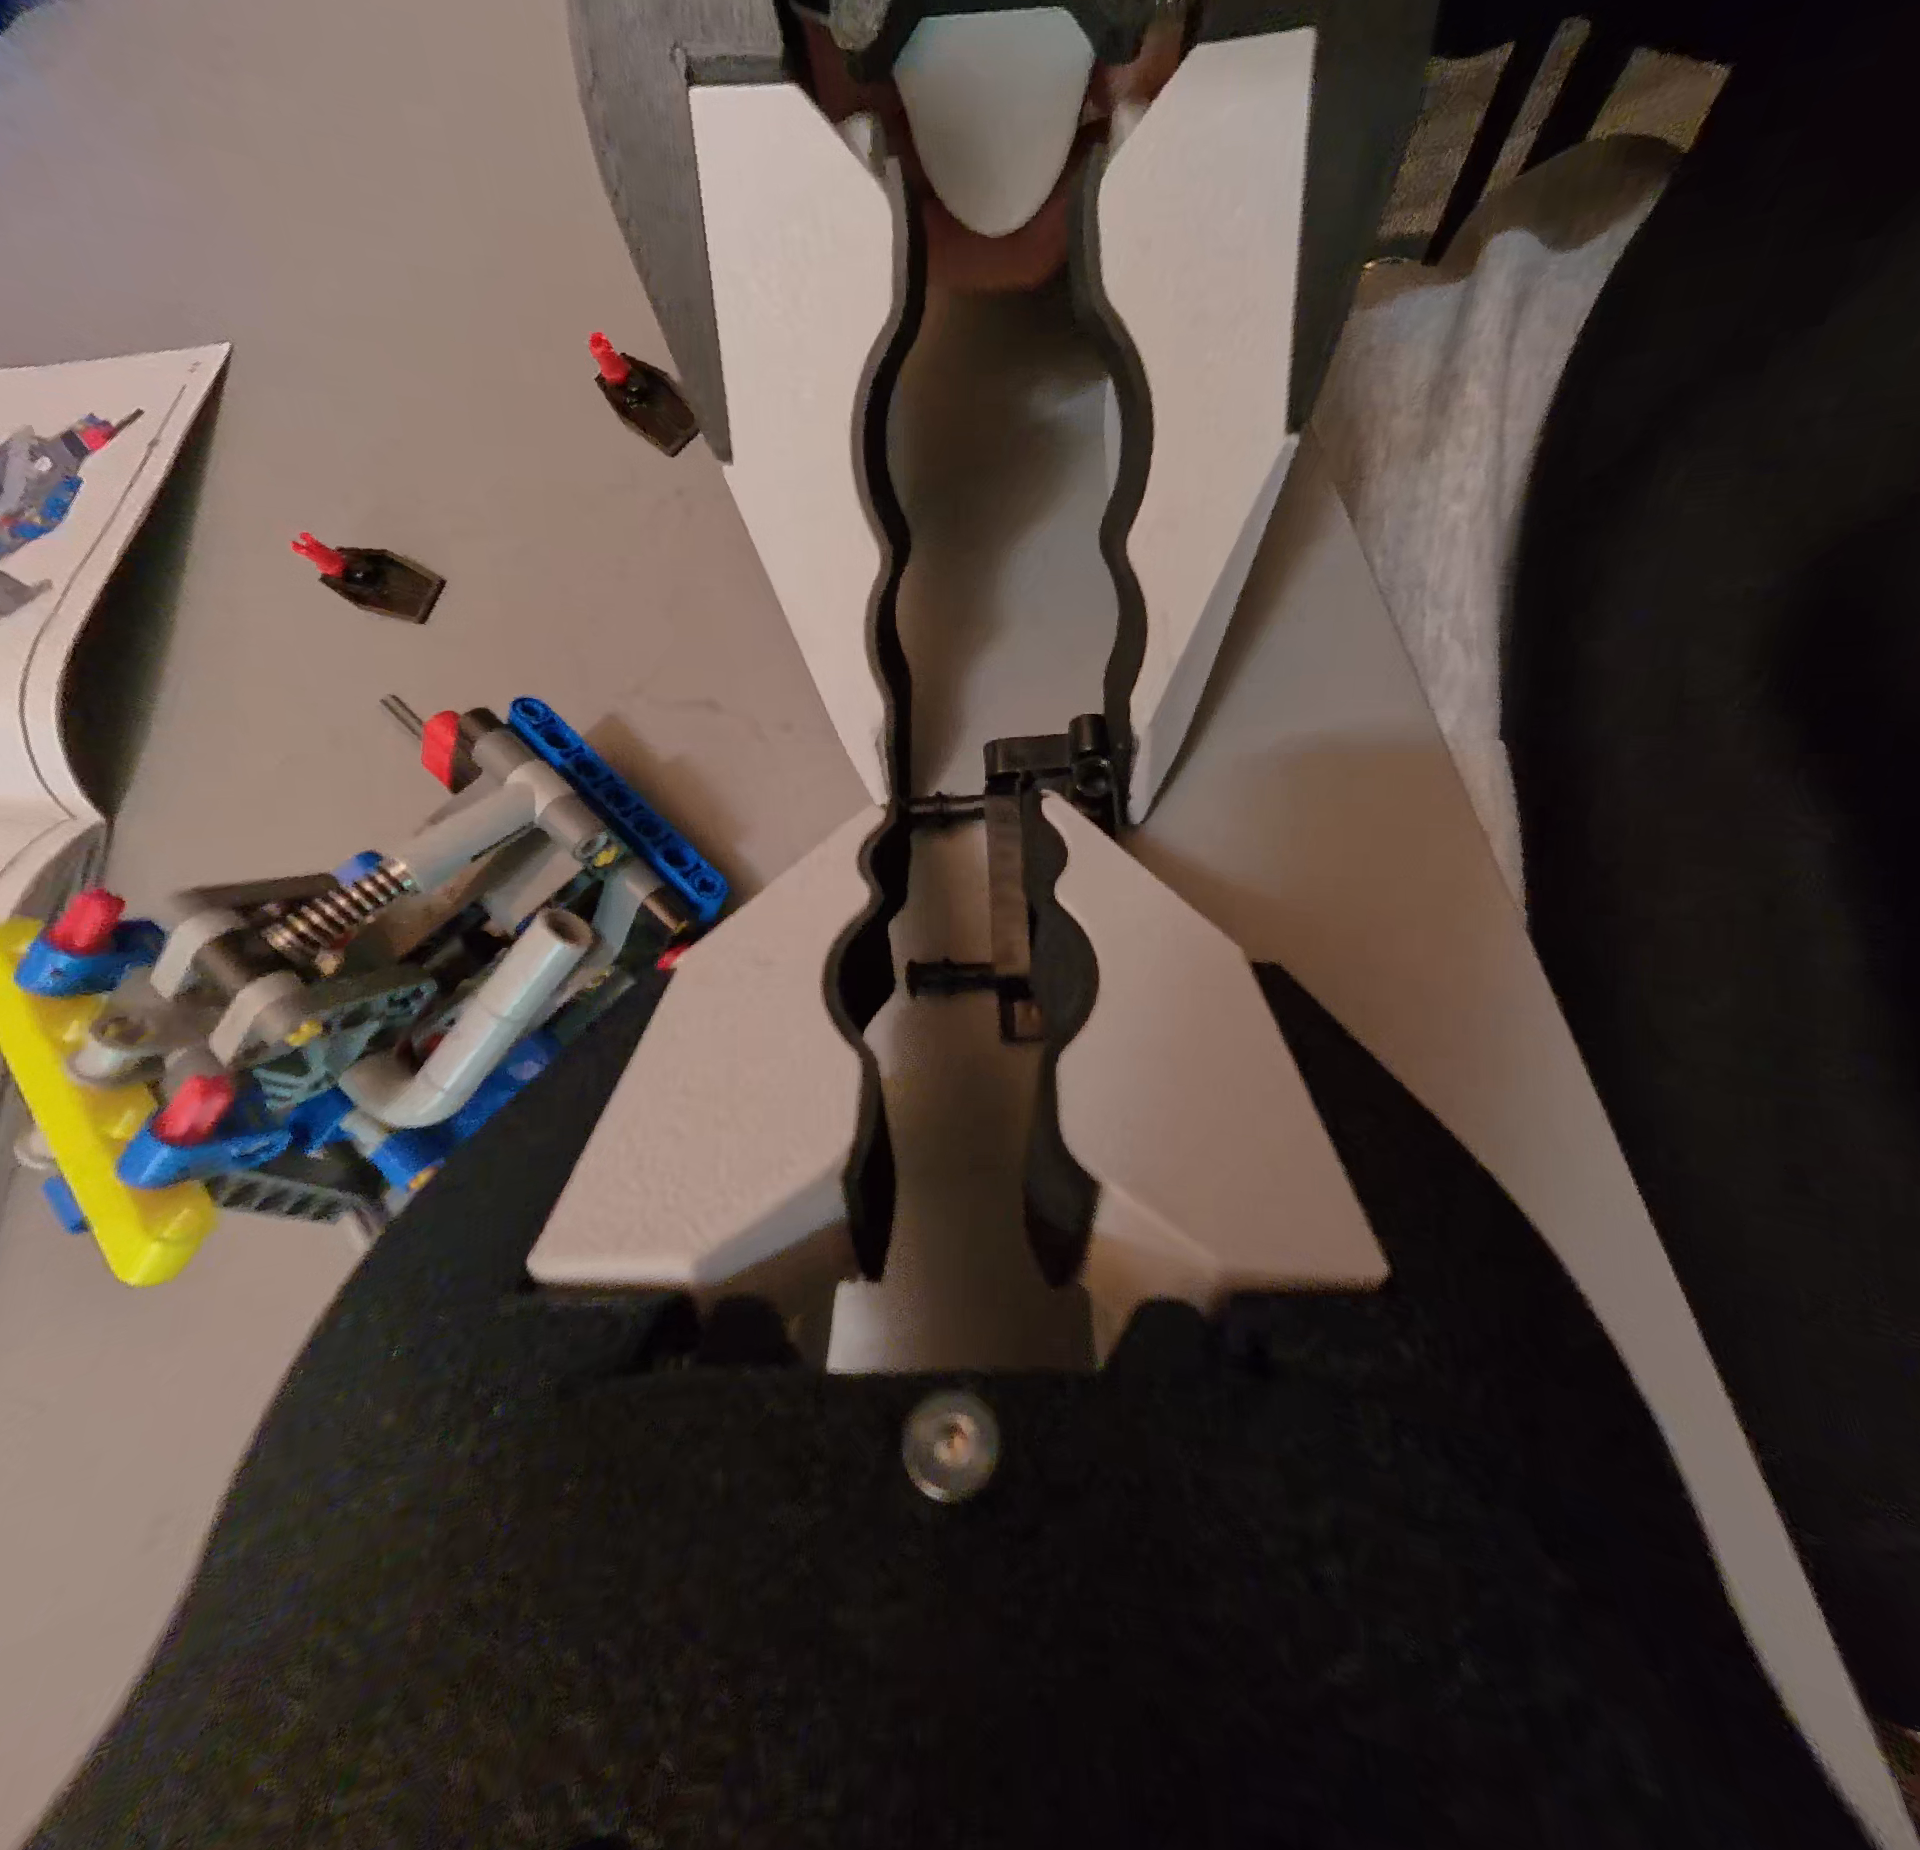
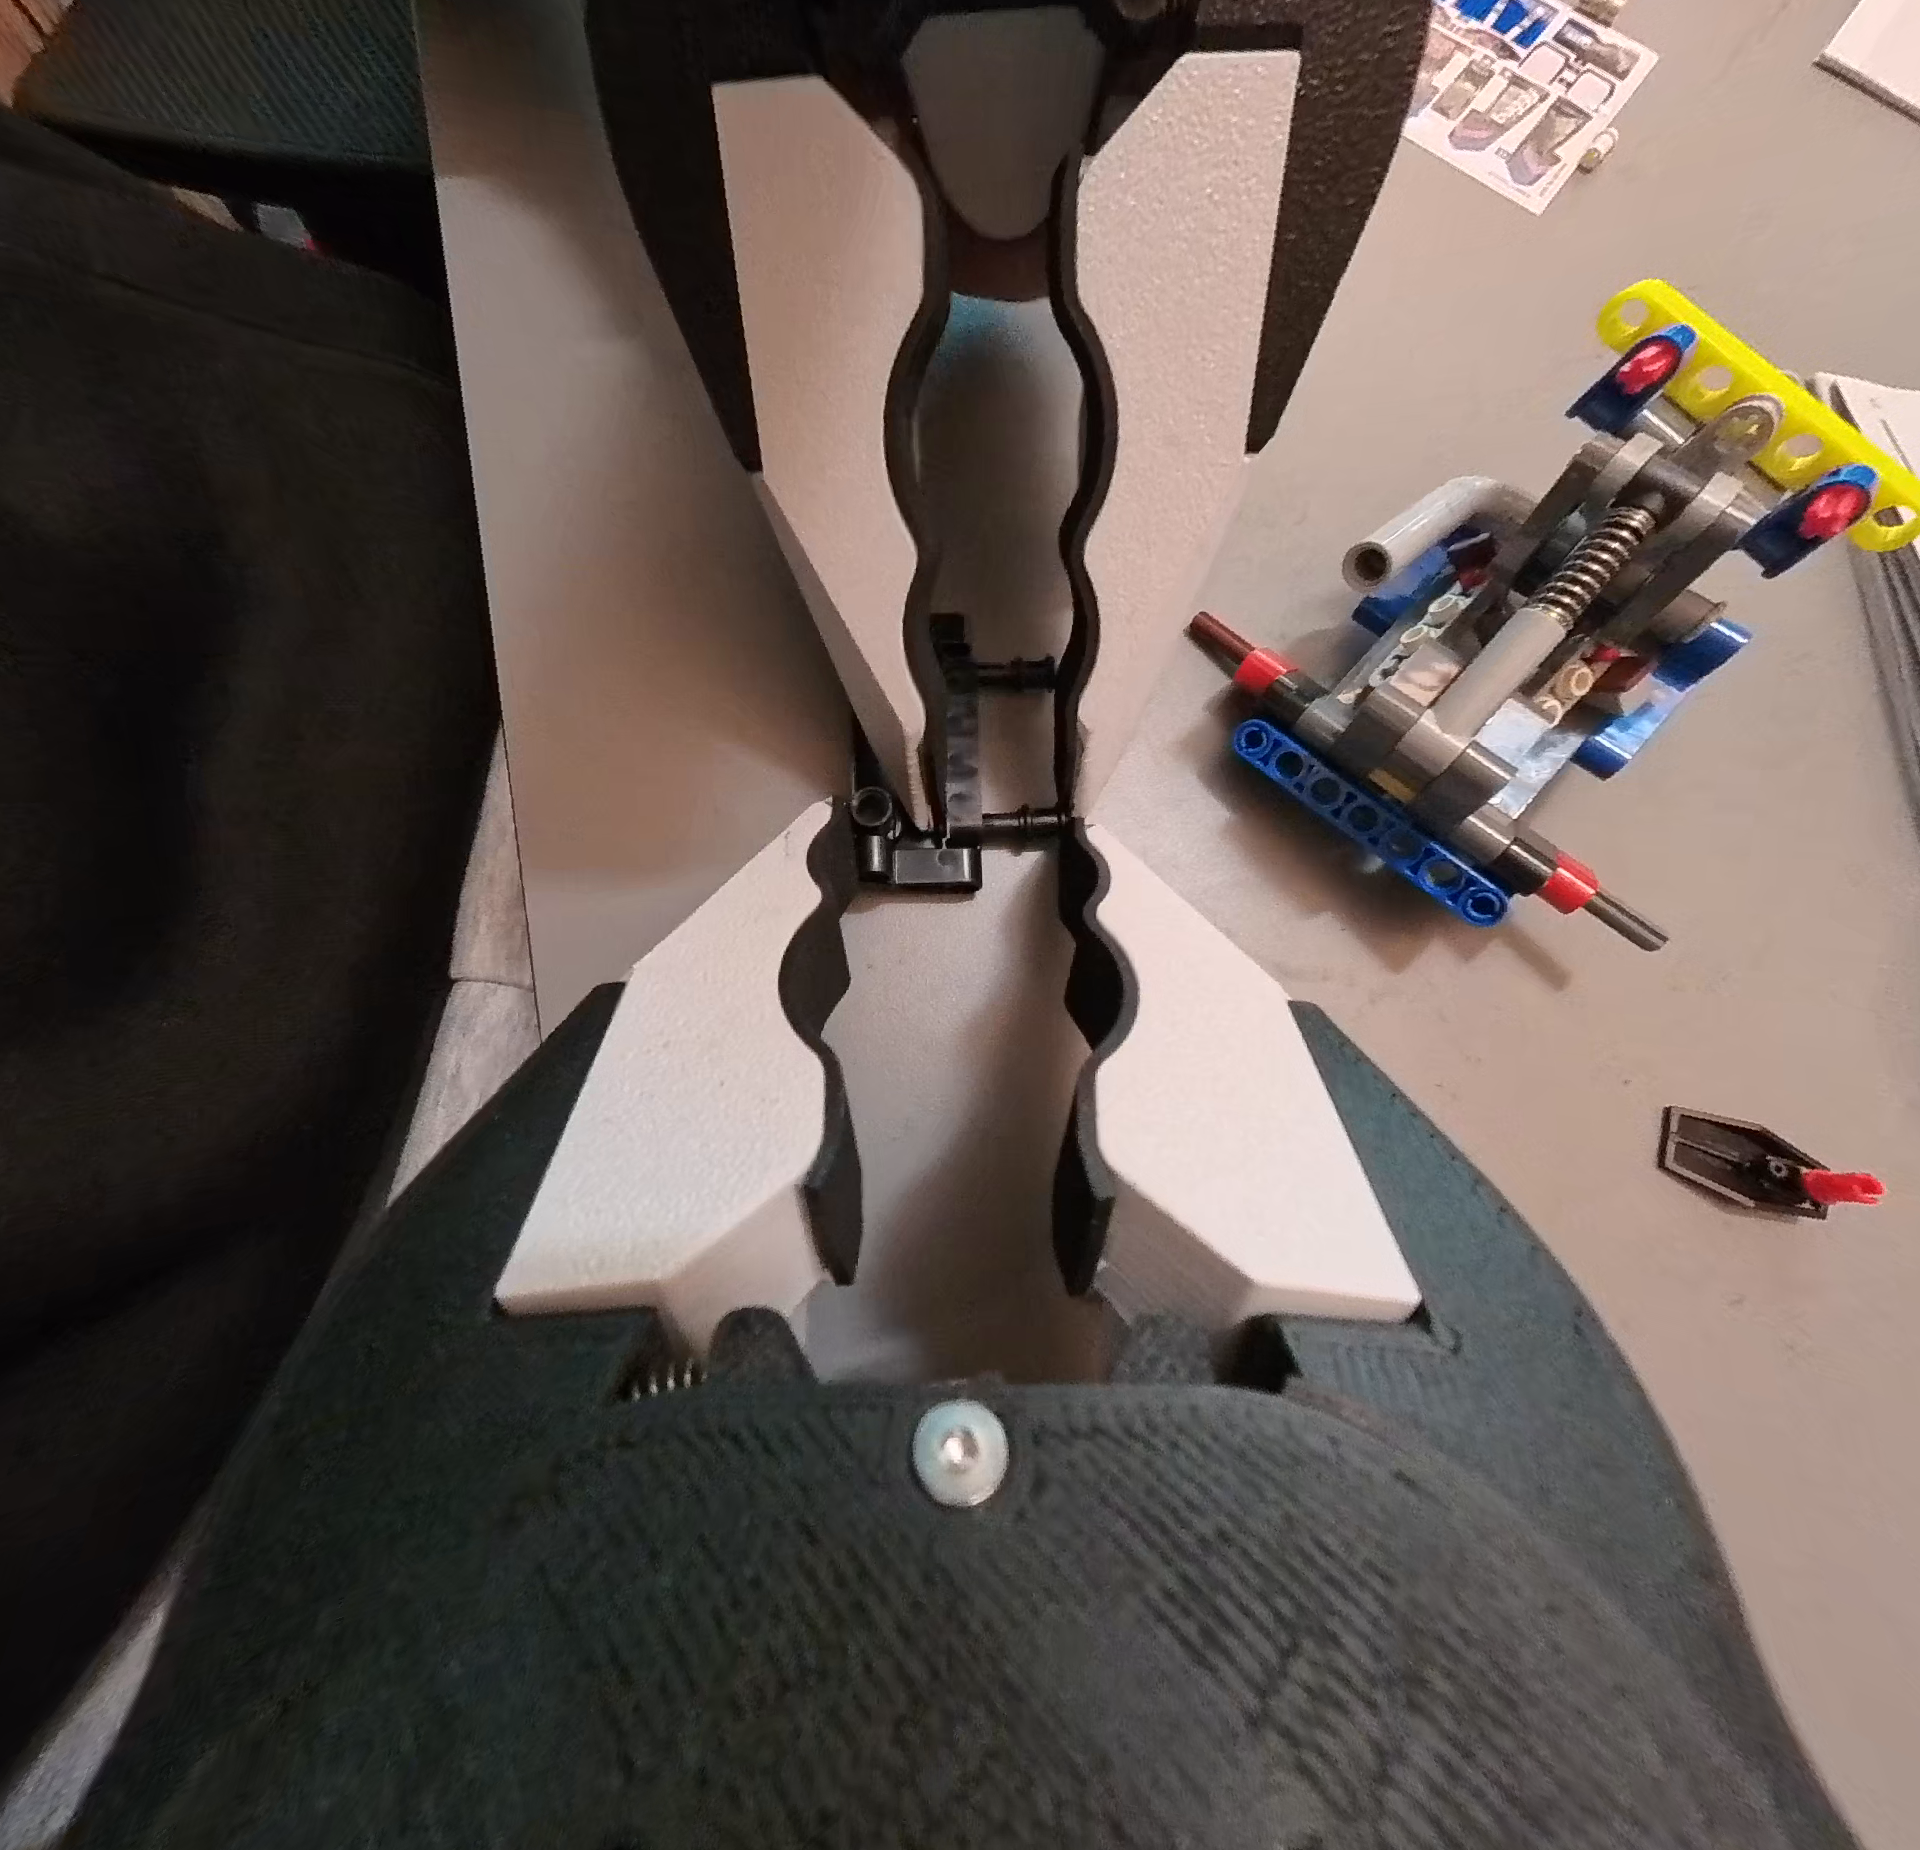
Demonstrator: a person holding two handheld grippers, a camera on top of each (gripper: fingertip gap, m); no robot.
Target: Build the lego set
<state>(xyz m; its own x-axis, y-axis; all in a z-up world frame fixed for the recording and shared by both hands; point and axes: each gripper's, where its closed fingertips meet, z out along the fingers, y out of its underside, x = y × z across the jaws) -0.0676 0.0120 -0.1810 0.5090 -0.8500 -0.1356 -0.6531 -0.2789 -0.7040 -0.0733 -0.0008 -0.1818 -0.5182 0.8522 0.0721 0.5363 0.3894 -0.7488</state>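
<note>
My two grippers meet tip to tip over the pale table. A black L-shaped building beam with two pins lies between my left gripper's pads. The beam rests on one pad and the pin ends reach the other. The right gripper comes in from the top of this view. In the right wrist view the same black beam runs into the left gripper. My right gripper closes on the beam's near end, one fingertip on the short arm's connector and the other on the pin end.
A half-built blue, grey and yellow toy vehicle lies on the table beside the grippers. Small black pieces with red pins lie loose. A booklet and a sticker sheet lie farther off. A person's dark clothing is close by. The grippers are tip to tip, or close to it.
</note>
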